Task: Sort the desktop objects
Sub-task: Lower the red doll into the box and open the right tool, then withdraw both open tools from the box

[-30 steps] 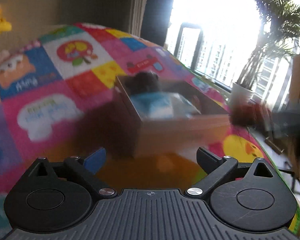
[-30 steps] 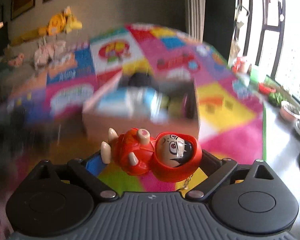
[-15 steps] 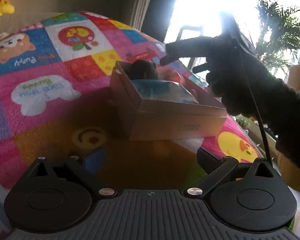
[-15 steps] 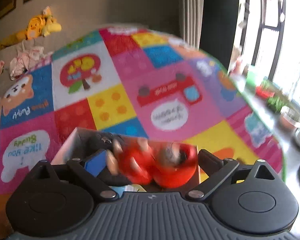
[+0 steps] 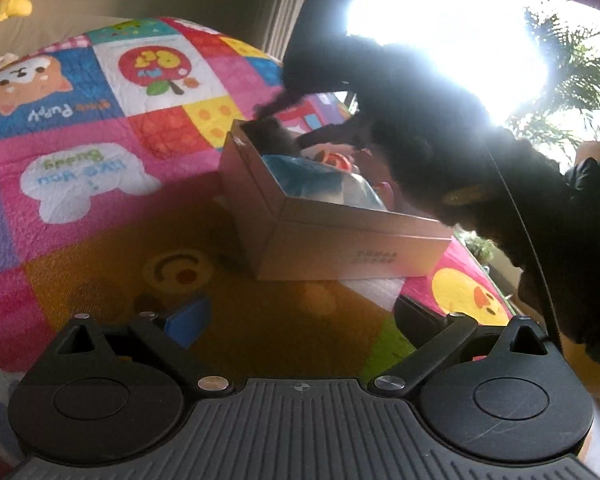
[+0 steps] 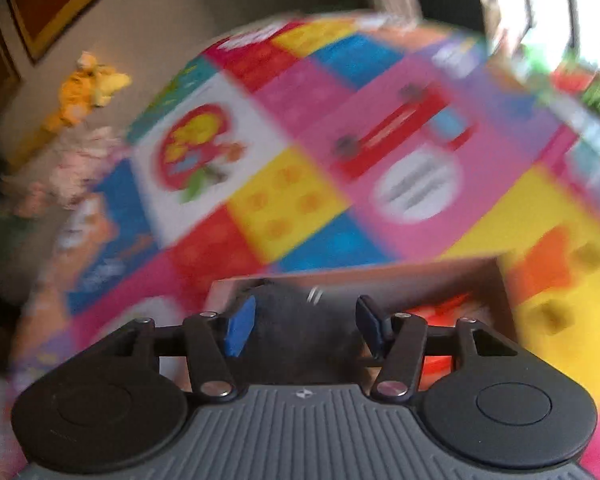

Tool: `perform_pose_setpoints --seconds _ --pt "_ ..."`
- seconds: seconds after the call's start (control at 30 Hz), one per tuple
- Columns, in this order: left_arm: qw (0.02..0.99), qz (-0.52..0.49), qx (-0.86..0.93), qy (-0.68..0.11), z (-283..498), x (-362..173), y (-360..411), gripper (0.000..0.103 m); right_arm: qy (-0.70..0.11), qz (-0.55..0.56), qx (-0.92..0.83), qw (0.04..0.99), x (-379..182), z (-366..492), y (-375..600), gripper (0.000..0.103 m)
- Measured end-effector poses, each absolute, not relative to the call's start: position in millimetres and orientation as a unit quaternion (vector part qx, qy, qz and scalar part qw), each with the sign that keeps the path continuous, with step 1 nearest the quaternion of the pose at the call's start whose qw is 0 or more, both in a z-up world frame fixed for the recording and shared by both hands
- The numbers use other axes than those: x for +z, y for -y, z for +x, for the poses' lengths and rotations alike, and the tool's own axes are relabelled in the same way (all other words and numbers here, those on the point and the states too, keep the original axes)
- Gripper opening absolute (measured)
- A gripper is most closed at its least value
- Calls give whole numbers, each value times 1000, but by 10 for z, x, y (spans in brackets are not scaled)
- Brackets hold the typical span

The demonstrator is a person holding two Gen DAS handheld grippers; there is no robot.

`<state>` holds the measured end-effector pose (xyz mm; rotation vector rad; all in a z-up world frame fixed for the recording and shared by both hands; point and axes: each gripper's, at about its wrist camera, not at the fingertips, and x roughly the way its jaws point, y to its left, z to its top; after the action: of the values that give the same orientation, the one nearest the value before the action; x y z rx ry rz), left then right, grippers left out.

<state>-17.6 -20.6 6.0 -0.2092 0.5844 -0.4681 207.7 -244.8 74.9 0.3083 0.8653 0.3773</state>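
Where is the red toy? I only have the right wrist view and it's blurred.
Observer: Left wrist view shows the red toy lying inside the cardboard box, beside a blue-and-white packet.
Operator: Is the left gripper holding anything?
Observer: No, the left gripper is open and empty, above the mat, short of the box.
Operator: Where's my gripper?
Observer: The right gripper hangs over the box's far end, open.

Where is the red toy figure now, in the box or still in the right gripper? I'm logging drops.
In the cardboard box: the red toy figure lies inside, right of the open, empty right gripper.
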Motion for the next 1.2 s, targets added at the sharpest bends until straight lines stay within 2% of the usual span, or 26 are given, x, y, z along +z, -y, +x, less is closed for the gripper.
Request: perform_pose_setpoints --seconds 0.03,0.13,0.23,0.33,0.4,0.5,0.73,0.97,1.2 --pt "926 -102 -228 -284 -180 61 207 101 -412 137 175 884 752 2052 2381 61" --pt "926 -102 -229 -284 -182 59 210 101 -400 78 176 896 759 1947 2265 61" --pt "926 -103 -229 -283 -184 59 207 102 -380 71 155 909 830 1739 2470 64" --pt "926 -102 -229 -283 -185 61 209 102 -347 76 122 927 902 1406 2820 86" --pt "927 -100 -226 -284 -180 63 223 102 -334 66 99 935 887 1199 3019 90" --pt "926 -91 -221 -291 -134 80 268 103 -342 70 77 934 758 975 3301 103" --pt "926 -48 -244 -284 167 219 506 103 -393 174 127 894 379 892 3476 103" --pt "928 -42 -237 -286 391 190 440 103 -372 131 121 911 335 973 3039 103" --pt "959 15 -124 -255 116 320 314 103 -365 163 158 903 447 1035 2810 103"
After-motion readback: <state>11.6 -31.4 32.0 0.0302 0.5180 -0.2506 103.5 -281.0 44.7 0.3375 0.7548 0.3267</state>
